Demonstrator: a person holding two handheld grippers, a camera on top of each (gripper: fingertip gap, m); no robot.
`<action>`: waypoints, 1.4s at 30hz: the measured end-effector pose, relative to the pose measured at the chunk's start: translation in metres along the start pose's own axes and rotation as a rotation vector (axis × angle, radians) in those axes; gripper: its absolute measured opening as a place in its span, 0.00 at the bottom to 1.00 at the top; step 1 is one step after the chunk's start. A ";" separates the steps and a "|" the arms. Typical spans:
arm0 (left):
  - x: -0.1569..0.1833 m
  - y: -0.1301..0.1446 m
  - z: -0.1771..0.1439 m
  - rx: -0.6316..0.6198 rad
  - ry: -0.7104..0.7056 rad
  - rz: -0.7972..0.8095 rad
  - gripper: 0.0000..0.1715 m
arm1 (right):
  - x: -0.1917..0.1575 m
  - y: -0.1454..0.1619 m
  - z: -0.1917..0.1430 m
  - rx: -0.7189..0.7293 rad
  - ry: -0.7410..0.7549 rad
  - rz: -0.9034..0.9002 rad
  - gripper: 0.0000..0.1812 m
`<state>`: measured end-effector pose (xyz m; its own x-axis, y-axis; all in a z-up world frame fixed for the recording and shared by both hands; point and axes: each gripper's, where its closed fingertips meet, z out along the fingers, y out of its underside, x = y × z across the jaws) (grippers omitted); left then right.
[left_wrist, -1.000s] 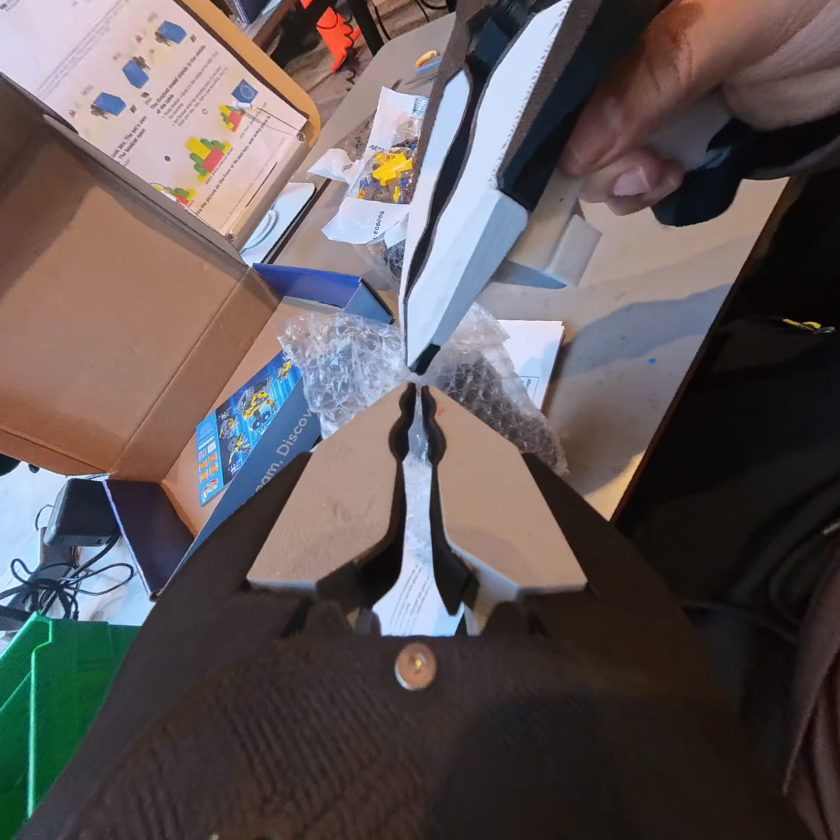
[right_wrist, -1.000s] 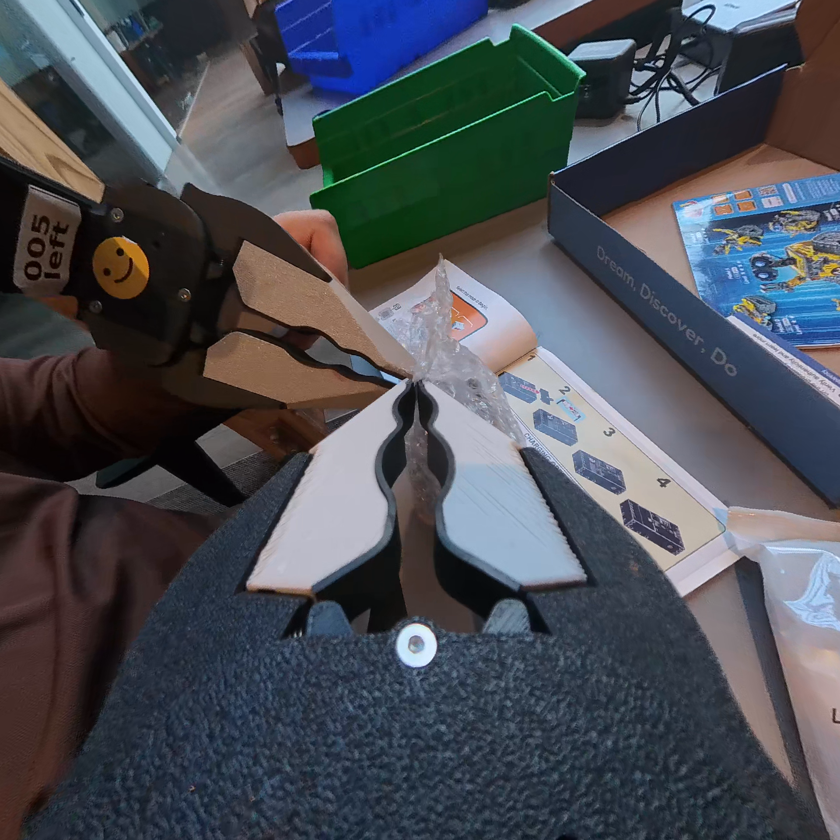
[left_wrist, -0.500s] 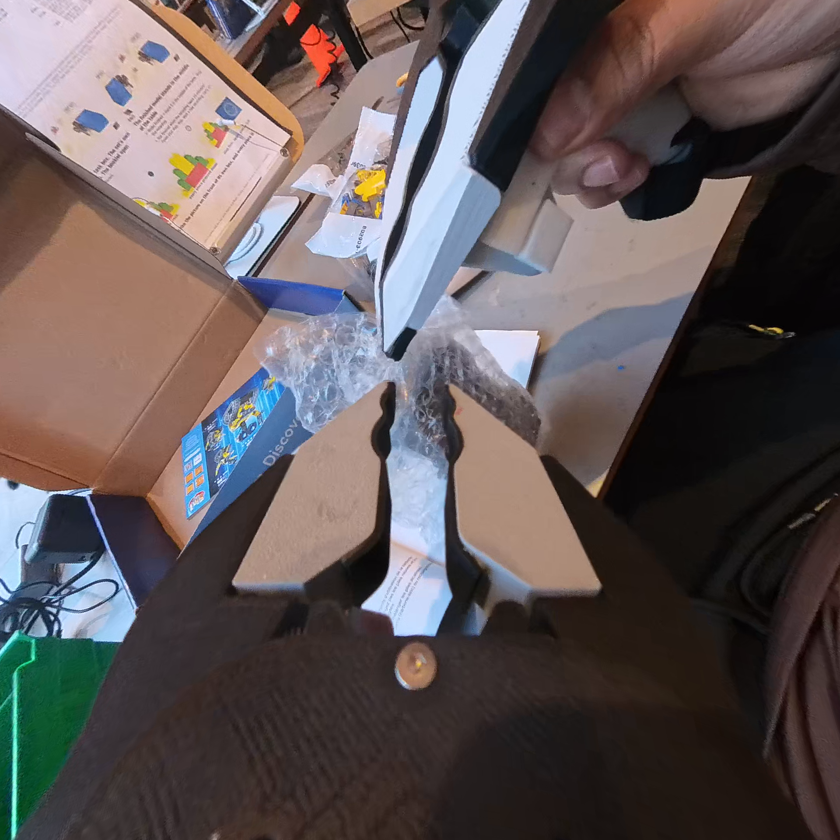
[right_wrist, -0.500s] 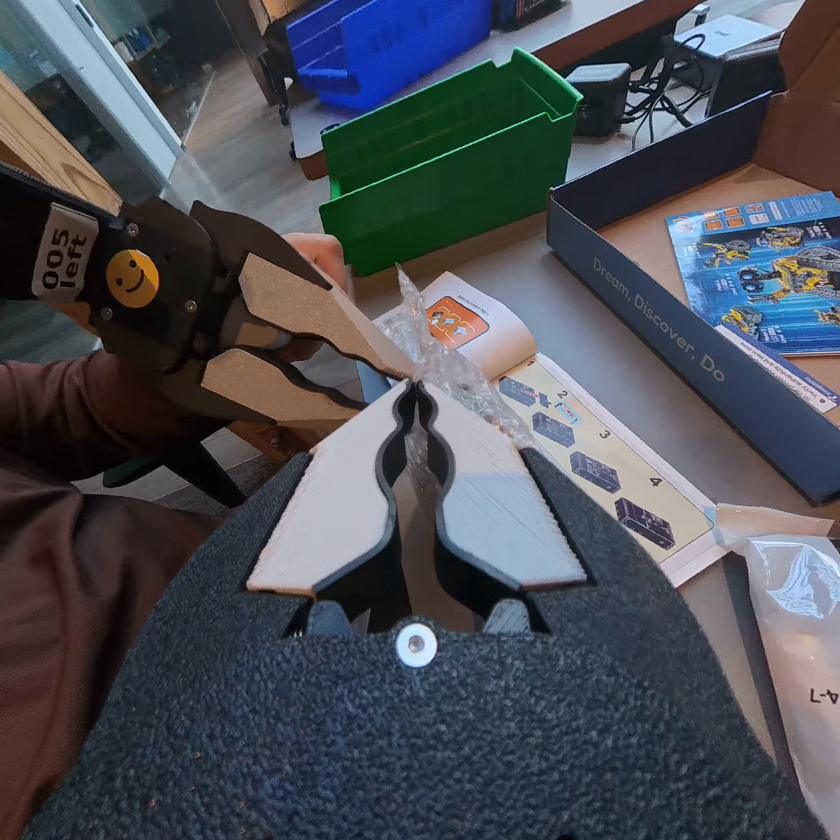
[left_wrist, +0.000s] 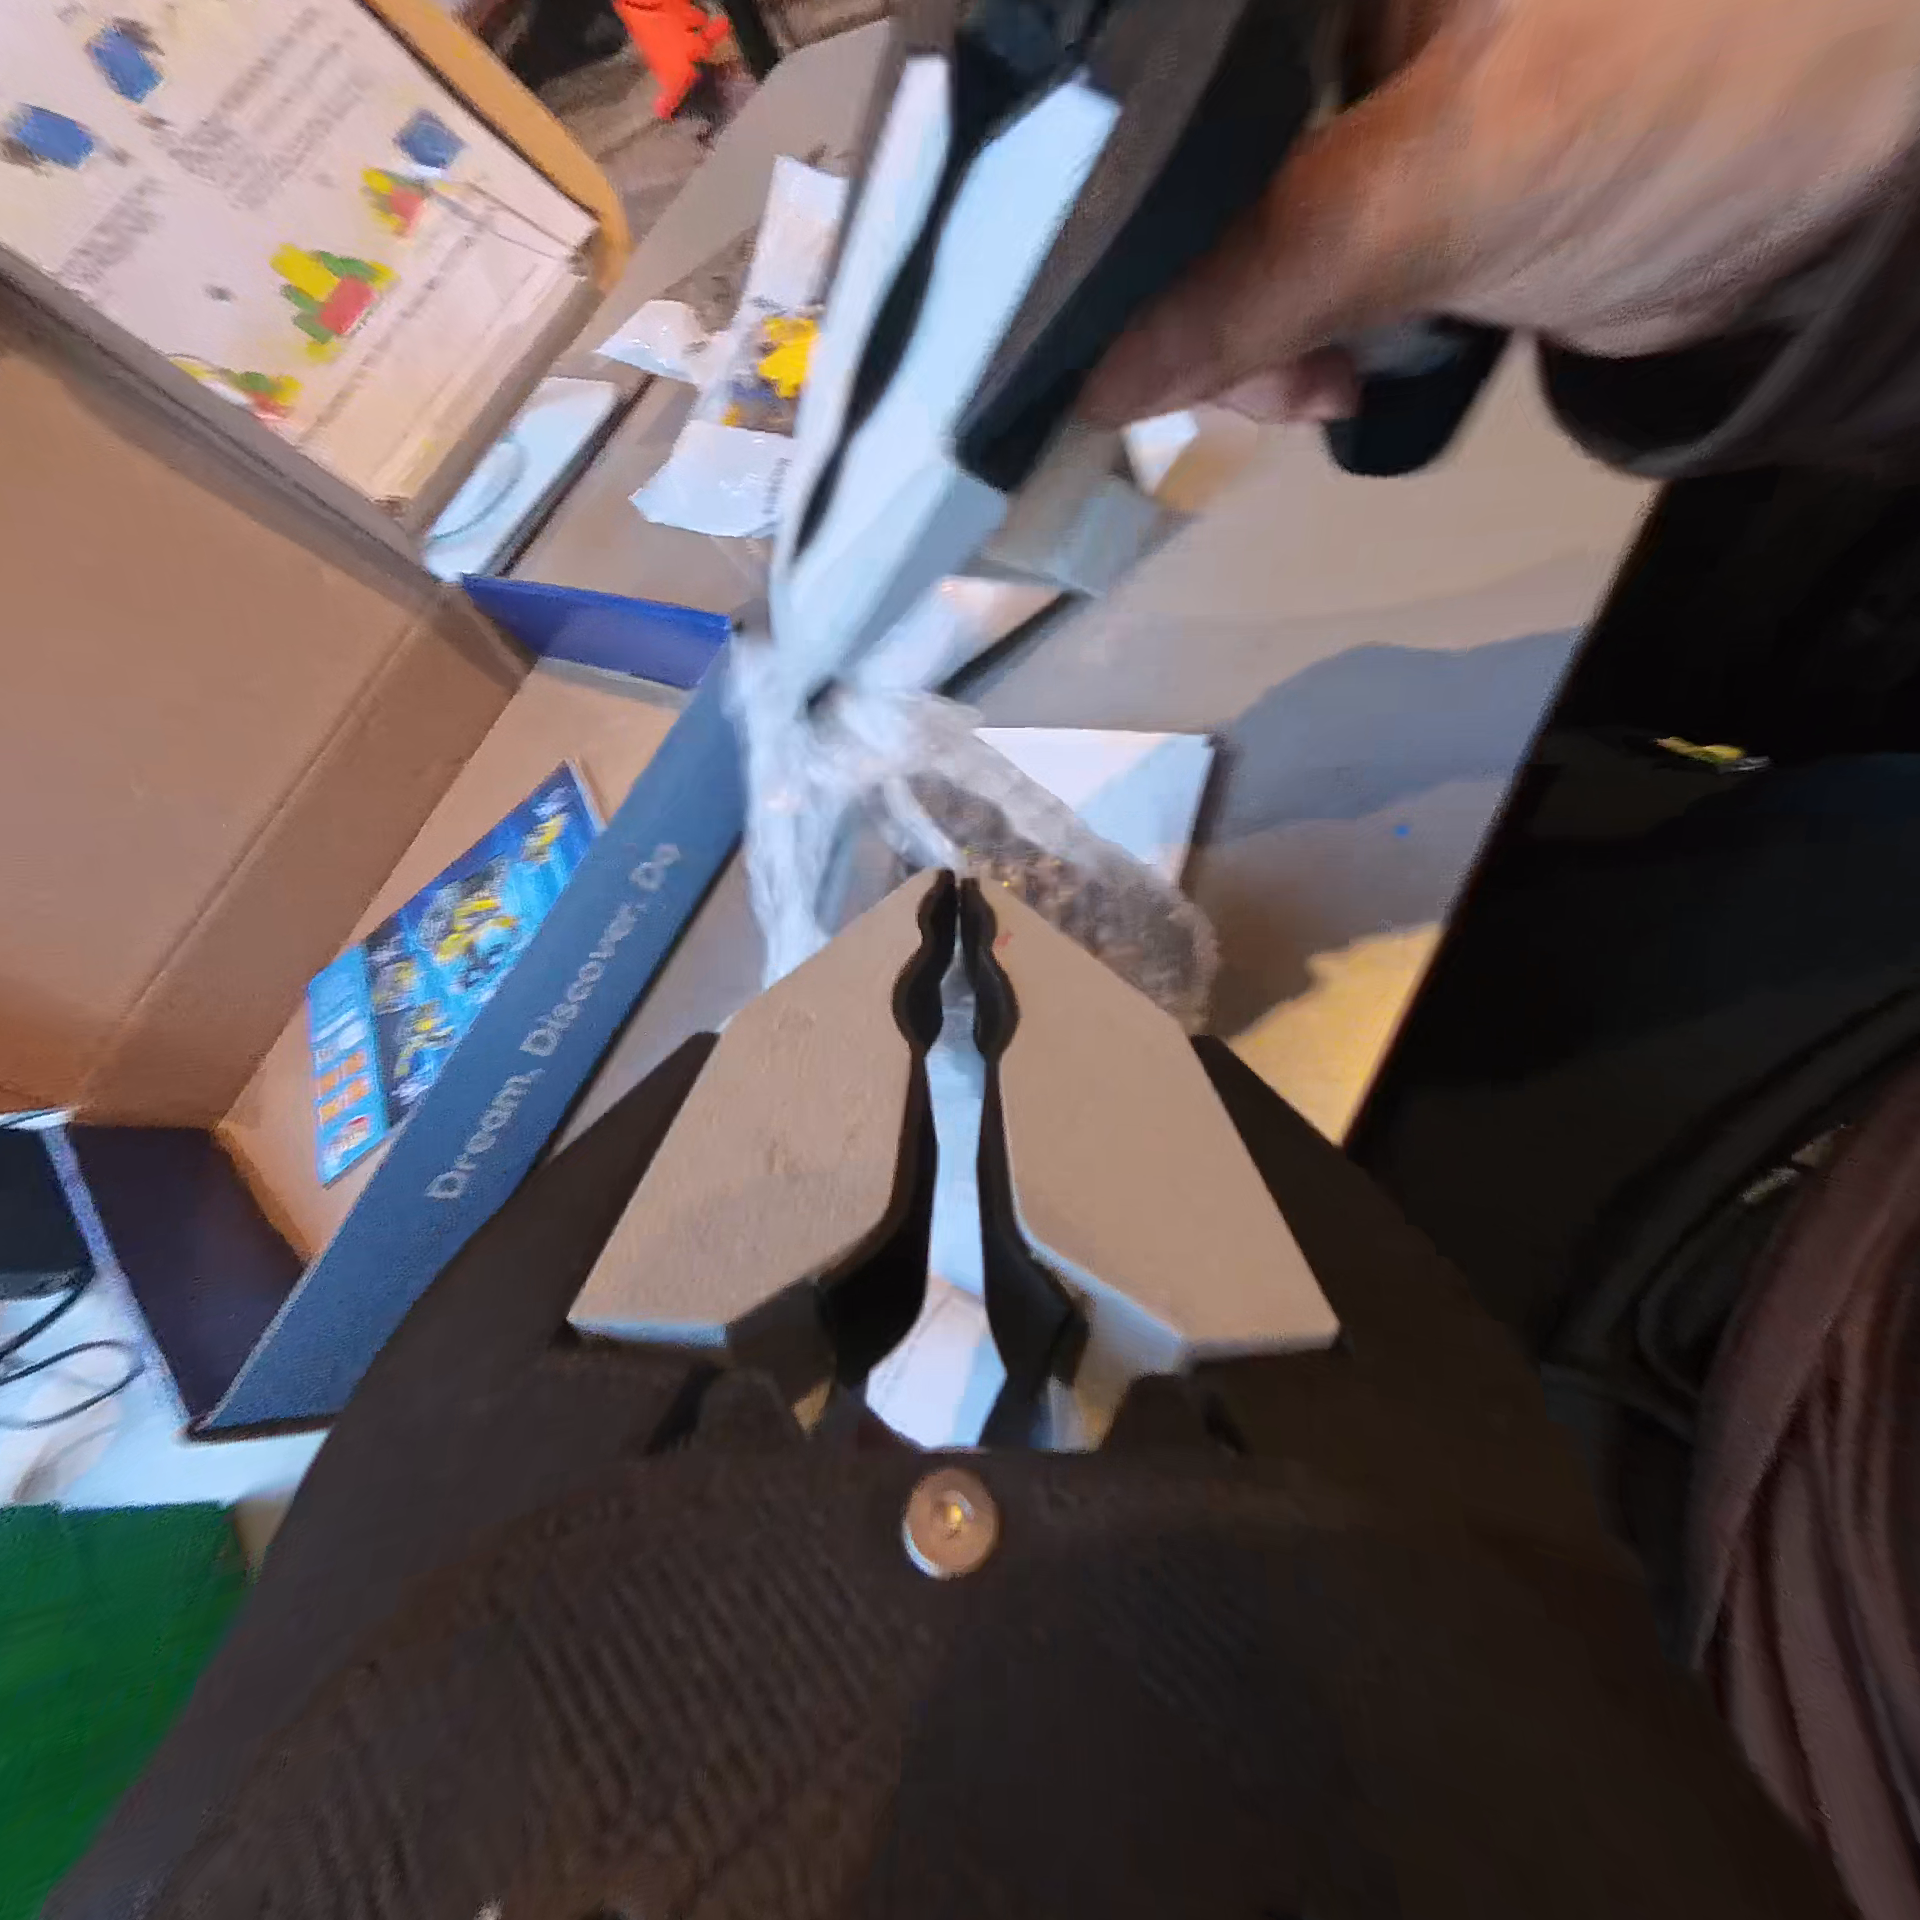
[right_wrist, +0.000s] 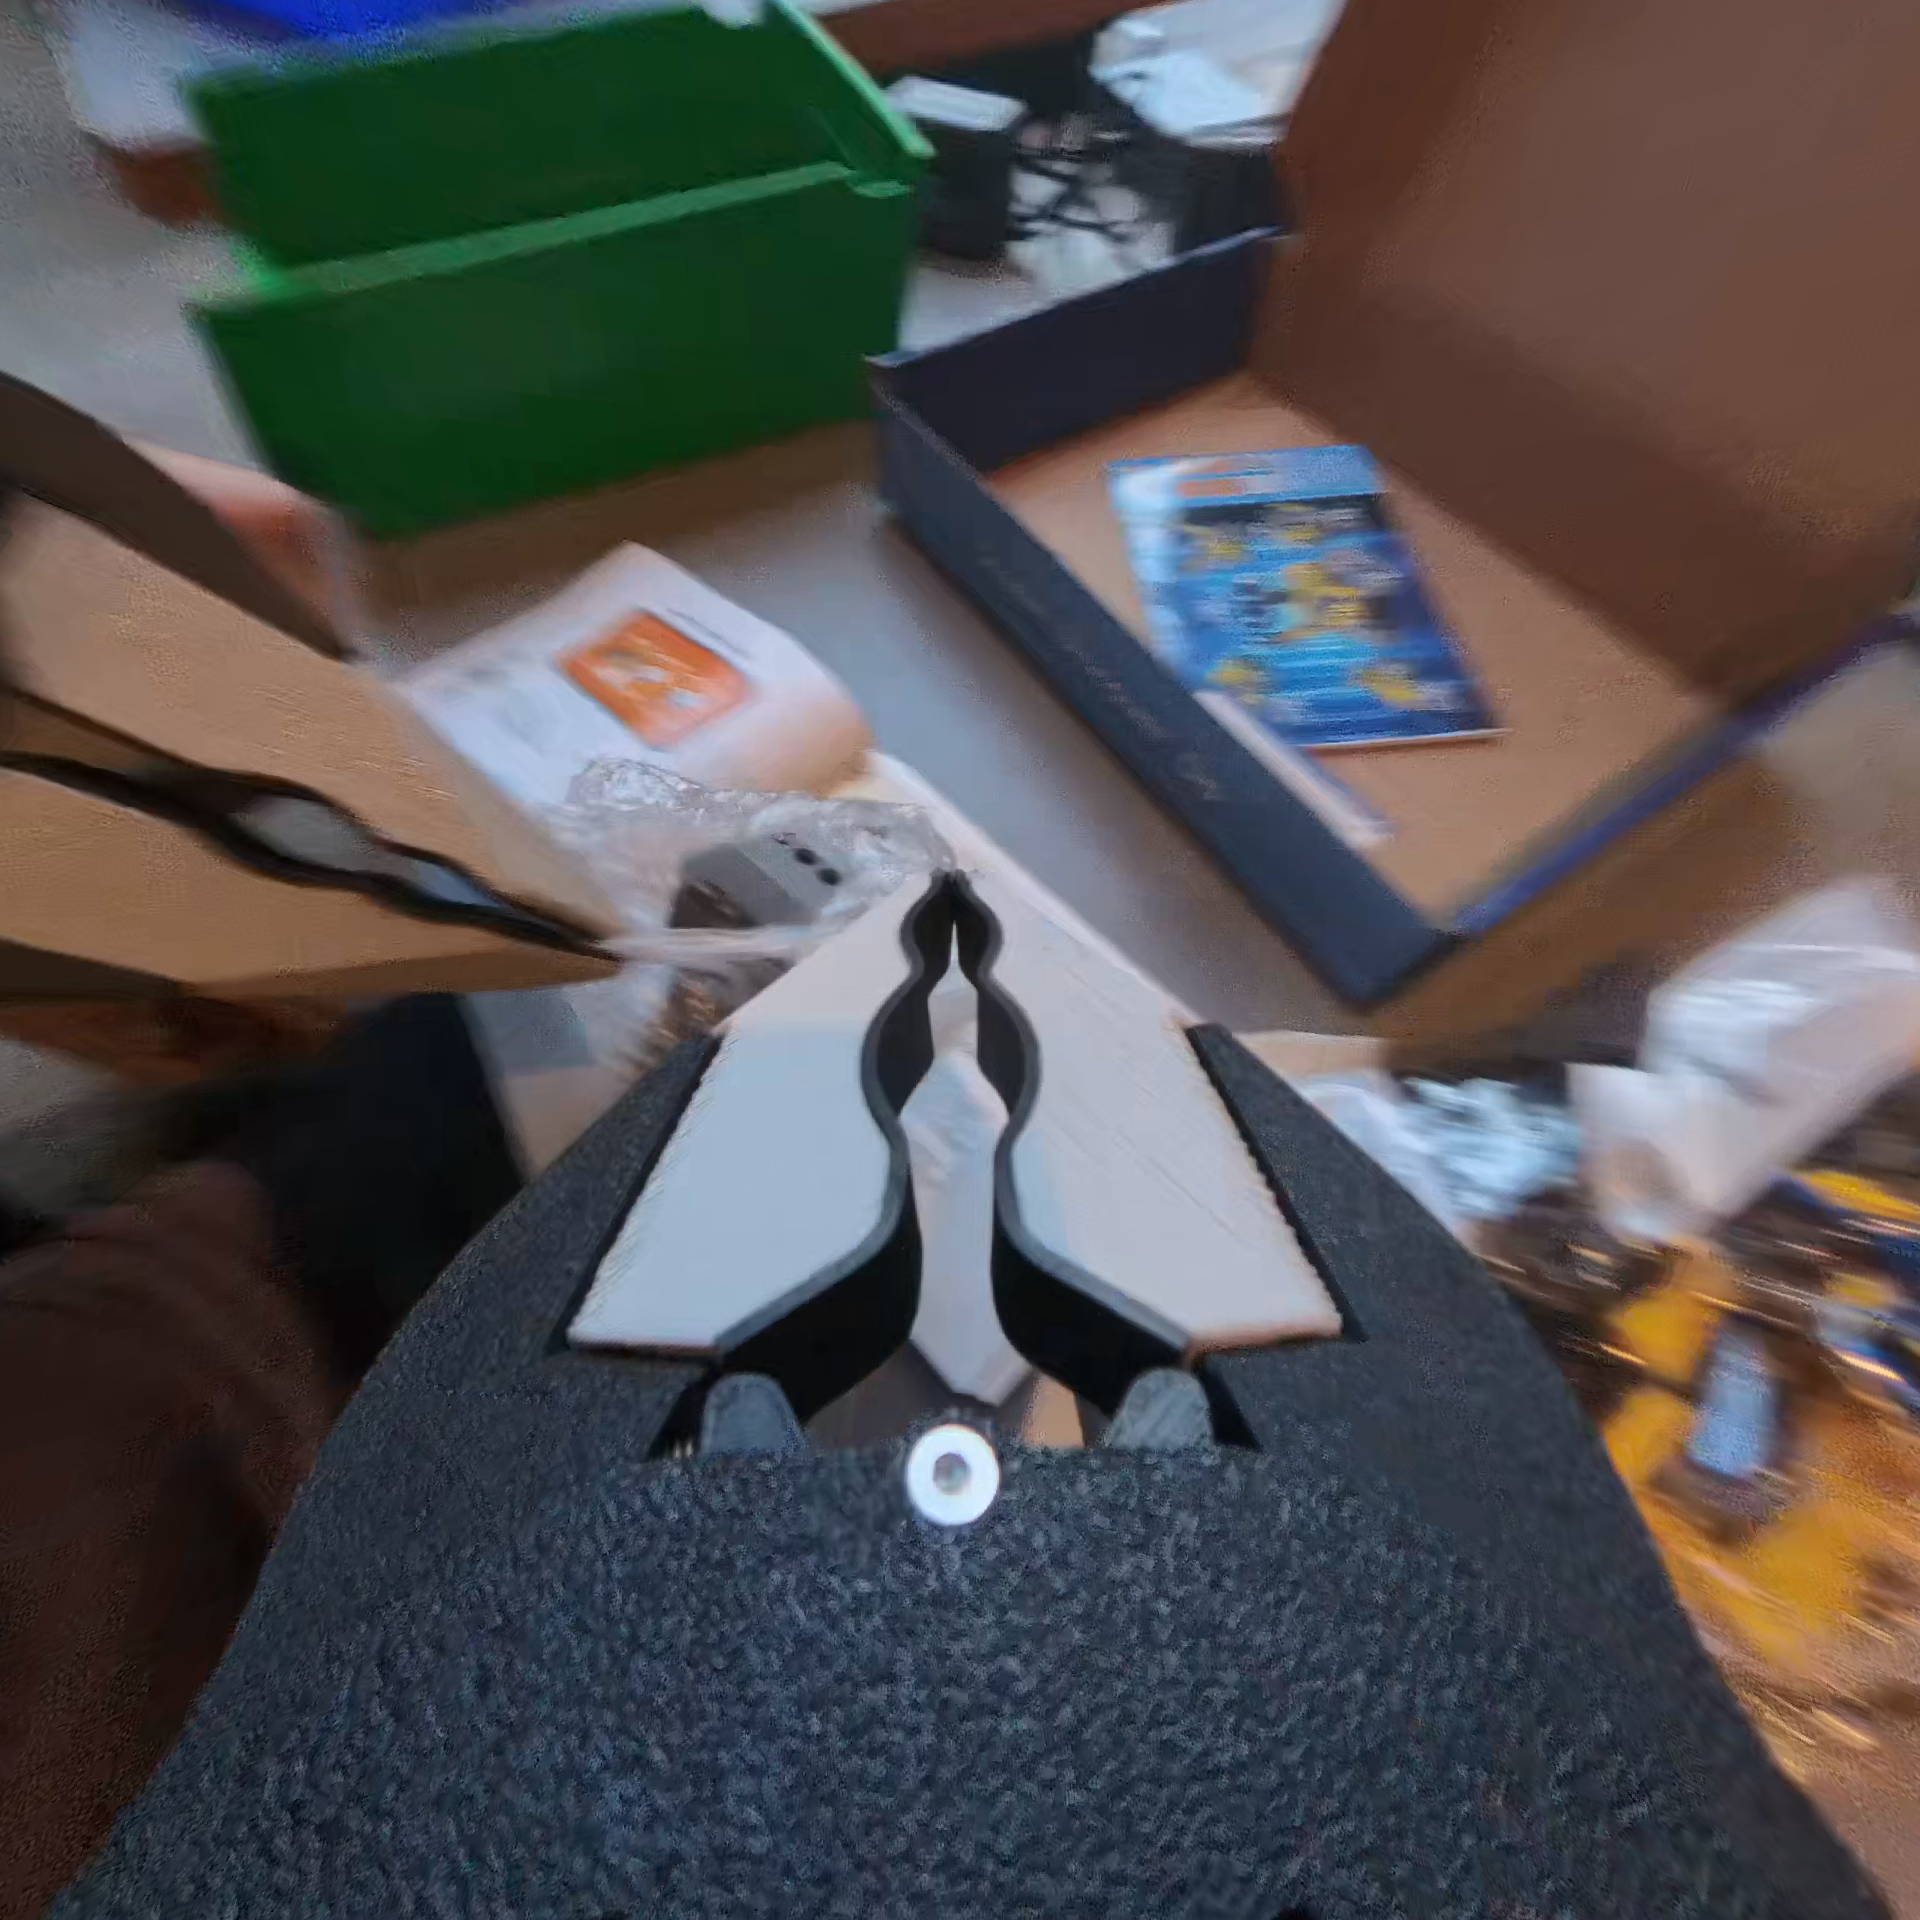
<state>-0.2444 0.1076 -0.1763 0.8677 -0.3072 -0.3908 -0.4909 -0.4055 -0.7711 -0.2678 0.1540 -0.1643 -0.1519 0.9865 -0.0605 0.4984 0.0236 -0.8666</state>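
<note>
A piece of clear bubble wrap (left_wrist: 883, 764) is stretched between my two grippers above the table. My left gripper (left_wrist: 951, 896) is shut on one edge of it. My right gripper (right_wrist: 951, 888) is shut on the other edge, and in the left wrist view it comes in from the top (left_wrist: 805, 691). In the right wrist view the bubble wrap (right_wrist: 727, 805) holds a grey block with small dark holes (right_wrist: 764, 873), and my left gripper (right_wrist: 613, 945) comes in from the left. Both views are blurred by motion.
An open cardboard box with dark blue walls (right_wrist: 1132, 665) holds a blue booklet (right_wrist: 1299, 592); its lid (left_wrist: 187, 644) stands up. A green bin (right_wrist: 551, 301) is behind. A folded leaflet (right_wrist: 665, 675) lies under the wrap. Bags of small parts (right_wrist: 1756, 1039) lie at the right. My right fingertips sit around 6 cm from my left ones.
My left gripper opened half a second ago and has shut again on the wrap. The grippers have pulled apart, stretching the wrap, and the grey block now shows.
</note>
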 end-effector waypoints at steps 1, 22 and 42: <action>0.002 -0.001 -0.001 0.005 0.001 0.000 0.00 | 0.020 0.001 -0.005 -0.001 0.104 -0.038 0.00; -0.007 -0.005 0.000 0.007 -0.083 0.035 0.00 | 0.004 -0.007 -0.040 0.027 -0.148 0.149 0.23; -0.019 -0.006 -0.004 0.029 -0.097 -0.004 0.00 | -0.030 0.013 -0.074 -0.074 -0.597 0.327 0.08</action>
<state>-0.2579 0.1125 -0.1623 0.8740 -0.2199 -0.4333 -0.4858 -0.3813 -0.7865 -0.1936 0.1366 -0.1375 -0.4176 0.6867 -0.5950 0.6530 -0.2285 -0.7221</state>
